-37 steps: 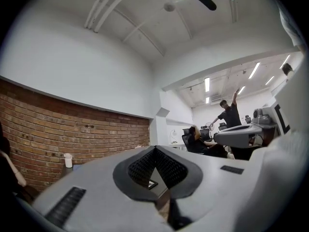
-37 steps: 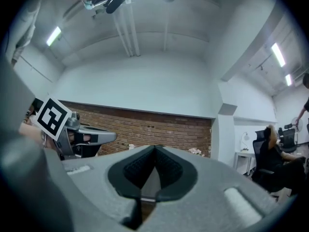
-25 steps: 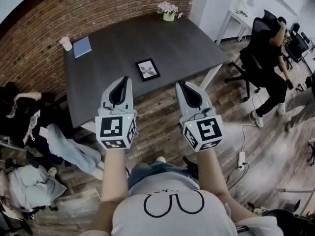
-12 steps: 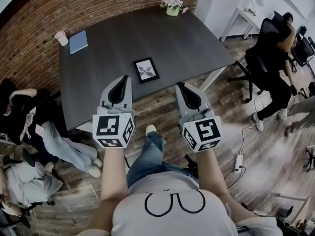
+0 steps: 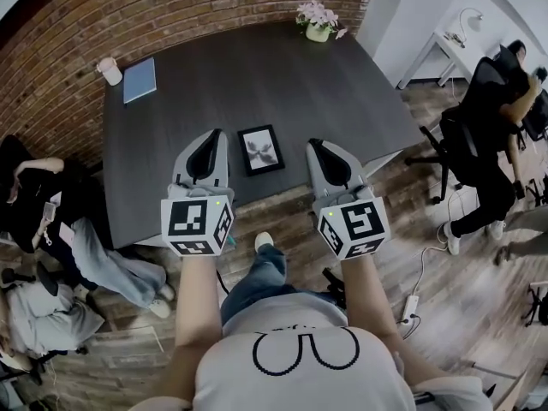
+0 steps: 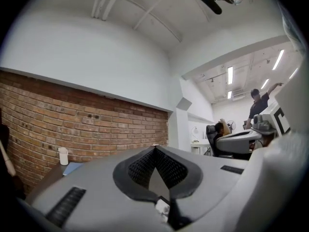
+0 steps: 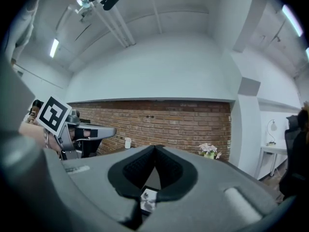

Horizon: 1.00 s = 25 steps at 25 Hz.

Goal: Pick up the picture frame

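A small black picture frame (image 5: 261, 149) with a leaf print lies flat on the dark grey table (image 5: 257, 75), near its front edge. My left gripper (image 5: 208, 137) hovers just left of the frame, shut and empty, pointing level toward the brick wall. To the frame's right, my right gripper (image 5: 320, 145) is also shut with nothing in it. In the right gripper view the frame (image 7: 147, 197) shows through the gap below the closed jaws (image 7: 155, 148). In the left gripper view the jaws (image 6: 155, 149) meet at their tips, and a scrap of the frame (image 6: 161, 208) shows below.
A blue notebook (image 5: 139, 80) and a white cup (image 5: 110, 71) sit at the table's far left corner, a flower pot (image 5: 318, 21) at the far right. People sit at the left (image 5: 51, 221) and on an office chair (image 5: 492, 127) at the right. Brick wall behind the table.
Both grippers have moved forward over the table's front edge and now flank the frame. The person has stepped closer to the table. Both stayed shut.
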Motion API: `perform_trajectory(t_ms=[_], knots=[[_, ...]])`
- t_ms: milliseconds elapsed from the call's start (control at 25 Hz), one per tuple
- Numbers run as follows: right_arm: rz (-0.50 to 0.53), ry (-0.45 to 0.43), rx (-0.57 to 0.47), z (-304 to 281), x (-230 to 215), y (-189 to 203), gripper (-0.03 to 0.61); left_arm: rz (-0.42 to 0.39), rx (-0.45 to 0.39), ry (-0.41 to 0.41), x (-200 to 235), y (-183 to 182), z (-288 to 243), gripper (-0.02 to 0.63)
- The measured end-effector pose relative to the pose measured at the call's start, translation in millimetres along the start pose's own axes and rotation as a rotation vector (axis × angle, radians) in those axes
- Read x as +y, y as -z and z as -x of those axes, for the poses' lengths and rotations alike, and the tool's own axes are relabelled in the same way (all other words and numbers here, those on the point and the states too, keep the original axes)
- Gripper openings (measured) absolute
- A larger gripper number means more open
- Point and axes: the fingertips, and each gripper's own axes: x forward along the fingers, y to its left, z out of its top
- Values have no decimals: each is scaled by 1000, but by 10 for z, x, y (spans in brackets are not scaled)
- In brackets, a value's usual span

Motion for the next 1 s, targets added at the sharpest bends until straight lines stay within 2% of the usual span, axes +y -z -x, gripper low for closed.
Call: perform_trajectory(t_ms=[120,280,440,640,880,960,1000], knots=[[3,-24,16,-340,-119,15,-3,9,-18,-30,195,-20,-269,-2],[3,-58,43,-733,-265,71,-3,64,3,-41,387,55,-619,-2],[-10,-69,60,-1092,-399,132,-3,79,29,-68,587,134,-893,-2],[-29,-85,85,-1445,-492,244,-3,78,68,-84,749,277,-1092,-2],[-34,-111,109,-1728,-469,318,-2,138,118,-104,940,432,-1223,0],[-39,-108,120,-1766,-486,366,-2,132,131,-102,943,481,-1253,18],[-43,-103,123,-1777,-507,388,-2,131,136,-94,926,502,-1270,58]])
